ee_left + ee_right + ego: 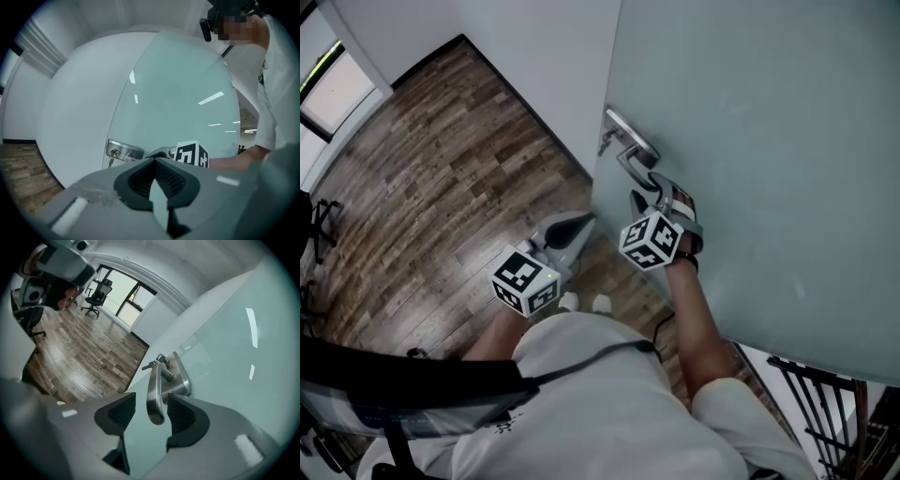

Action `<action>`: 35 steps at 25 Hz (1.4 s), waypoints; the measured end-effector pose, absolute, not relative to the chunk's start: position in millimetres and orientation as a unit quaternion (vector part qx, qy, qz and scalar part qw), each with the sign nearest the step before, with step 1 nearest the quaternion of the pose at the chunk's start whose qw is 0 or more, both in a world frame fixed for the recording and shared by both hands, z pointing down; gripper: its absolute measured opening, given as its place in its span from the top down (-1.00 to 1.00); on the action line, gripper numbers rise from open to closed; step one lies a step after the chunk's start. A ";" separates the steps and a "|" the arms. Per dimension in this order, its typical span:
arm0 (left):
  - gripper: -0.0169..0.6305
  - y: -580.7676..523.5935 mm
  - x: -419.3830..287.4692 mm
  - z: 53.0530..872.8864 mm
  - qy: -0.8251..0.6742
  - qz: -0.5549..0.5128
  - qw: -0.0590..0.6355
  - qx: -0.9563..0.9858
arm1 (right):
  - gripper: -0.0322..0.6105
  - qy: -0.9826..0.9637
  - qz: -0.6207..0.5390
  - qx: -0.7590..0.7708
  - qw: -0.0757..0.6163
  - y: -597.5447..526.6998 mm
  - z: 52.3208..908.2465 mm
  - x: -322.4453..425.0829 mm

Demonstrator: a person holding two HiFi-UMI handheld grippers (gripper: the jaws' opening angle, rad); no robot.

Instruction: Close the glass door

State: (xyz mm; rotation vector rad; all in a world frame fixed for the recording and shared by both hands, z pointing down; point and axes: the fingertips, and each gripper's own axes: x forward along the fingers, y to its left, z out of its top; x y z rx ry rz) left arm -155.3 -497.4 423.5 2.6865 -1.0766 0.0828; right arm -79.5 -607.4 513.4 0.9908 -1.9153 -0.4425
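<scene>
The smooth frosted glass door (750, 141) meets a white wall (544, 47), seemingly near shut, over a plank wood floor (422, 159). Its curved brushed-metal handle (154, 390) lies between the right gripper's (152, 405) spread jaws. The left gripper's (154, 180) ribbed jaws are together, empty.

Head view looks steeply down; L+R gripper views, prob. close, share handle (155, 394).

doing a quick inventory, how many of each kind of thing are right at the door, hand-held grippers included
hand-held grippers: 2 (left hand-held gripper, right hand-held gripper)
glass door: 1
lever handle: 1
key: 1
total: 5
</scene>
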 end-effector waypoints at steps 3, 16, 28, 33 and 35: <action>0.93 -498.3 -156.8 427.3 -0.372 0.031 0.124 0.919 | 0.30 -0.756 -0.211 0.397 0.475 -612.9 522.4 -80.1; 0.93 -495.1 -168.0 430.2 -0.376 0.039 0.125 0.917 | 0.59 -0.716 -0.259 0.445 0.472 -620.9 519.8 -77.4; 0.93 -480.9 -193.5 423.3 -0.375 0.034 0.124 0.918 | 0.60 -0.720 -0.231 0.441 0.483 -615.8 515.5 -77.4; 0.93 -478.9 -202.6 427.5 -0.370 0.036 0.127 0.919 | 0.60 -0.721 -0.221 0.444 0.484 -618.3 517.6 -77.0; 0.93 -478.8 -205.6 425.2 -0.369 0.035 0.127 0.920 | 0.60 -0.721 -0.219 0.443 0.485 -618.1 516.3 -77.5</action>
